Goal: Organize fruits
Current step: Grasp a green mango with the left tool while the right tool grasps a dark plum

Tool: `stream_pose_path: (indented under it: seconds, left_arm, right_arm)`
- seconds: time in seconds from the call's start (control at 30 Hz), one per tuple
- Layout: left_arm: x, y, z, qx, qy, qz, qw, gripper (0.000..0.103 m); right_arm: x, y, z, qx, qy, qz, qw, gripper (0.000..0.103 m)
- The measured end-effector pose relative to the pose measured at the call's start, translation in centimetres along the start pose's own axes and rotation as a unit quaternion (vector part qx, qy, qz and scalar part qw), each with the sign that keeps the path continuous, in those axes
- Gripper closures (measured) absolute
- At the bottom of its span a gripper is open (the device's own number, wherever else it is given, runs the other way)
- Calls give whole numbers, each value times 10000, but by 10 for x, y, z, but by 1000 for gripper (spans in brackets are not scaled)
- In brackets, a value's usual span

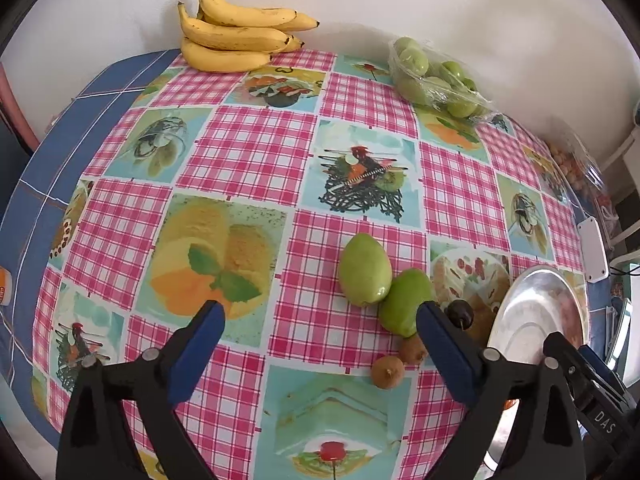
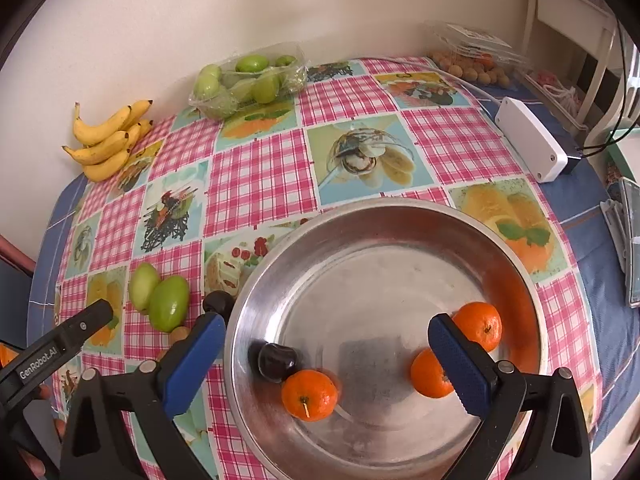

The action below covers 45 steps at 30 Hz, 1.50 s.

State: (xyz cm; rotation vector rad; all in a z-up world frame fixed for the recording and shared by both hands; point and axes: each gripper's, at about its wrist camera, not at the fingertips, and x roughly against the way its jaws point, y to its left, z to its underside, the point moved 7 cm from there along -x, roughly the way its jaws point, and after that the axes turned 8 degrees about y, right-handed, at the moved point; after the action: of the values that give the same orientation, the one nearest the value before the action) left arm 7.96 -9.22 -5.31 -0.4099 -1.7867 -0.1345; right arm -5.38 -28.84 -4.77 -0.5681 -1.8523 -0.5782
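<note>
A steel bowl (image 2: 400, 216) holds three oranges (image 2: 309, 395) and a dark plum (image 2: 276, 361). My right gripper (image 2: 328, 356) is open and empty above the bowl. Two green mangoes (image 1: 364, 270) lie together on the tablecloth, left of the bowl (image 1: 520, 320); they also show in the right wrist view (image 2: 168, 302). A dark cherry (image 1: 460, 312) and two small brown fruits (image 1: 387, 372) lie beside them. My left gripper (image 1: 320, 332) is open and empty, just short of the mangoes.
A banana bunch (image 1: 236, 36) lies at the table's far edge by the wall. A plastic tray of green fruits (image 1: 436, 76) sits to its right. A clear box of small round fruits (image 2: 476, 62) and a white power adapter (image 2: 532, 144) are at the far right.
</note>
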Motion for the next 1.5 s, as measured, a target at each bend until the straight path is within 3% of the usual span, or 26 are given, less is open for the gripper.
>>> stream_pose_path:
  seconds: [0.4,0.63,0.8,1.23,1.3,1.37,1.5]
  left_arm:
    - [9,8,-7,-35,-357,-47,9993,6]
    - [14,15,-12,-46,-507,-101,9987,6]
    - [13,19,-14,-11,-439,-50,9990,6]
    - [-5,22,-21,56,-50,99,9999,6]
    - [-9,21,-23,77,24,138,9999,6]
    - [-9,19,-25,91,10,221,9997,6]
    - [-13,14,-28,187,99,511,9985,6]
  right_arm:
    - [6,19,-2,146,-338,-499,9981,0]
    - [0,32,0,216,-210,-724,9969,0]
    - [1,47,-3,296,-268,-1019,9940,0]
    - [-5,91,-15,891,-280,-954,9910,1]
    - [-9,93,-16,945,-228,-913,9911,6]
    - [-13,94,-16,974,-142,-917,9909,20]
    - [-25,97,-16,1014,57,-844,9912,37]
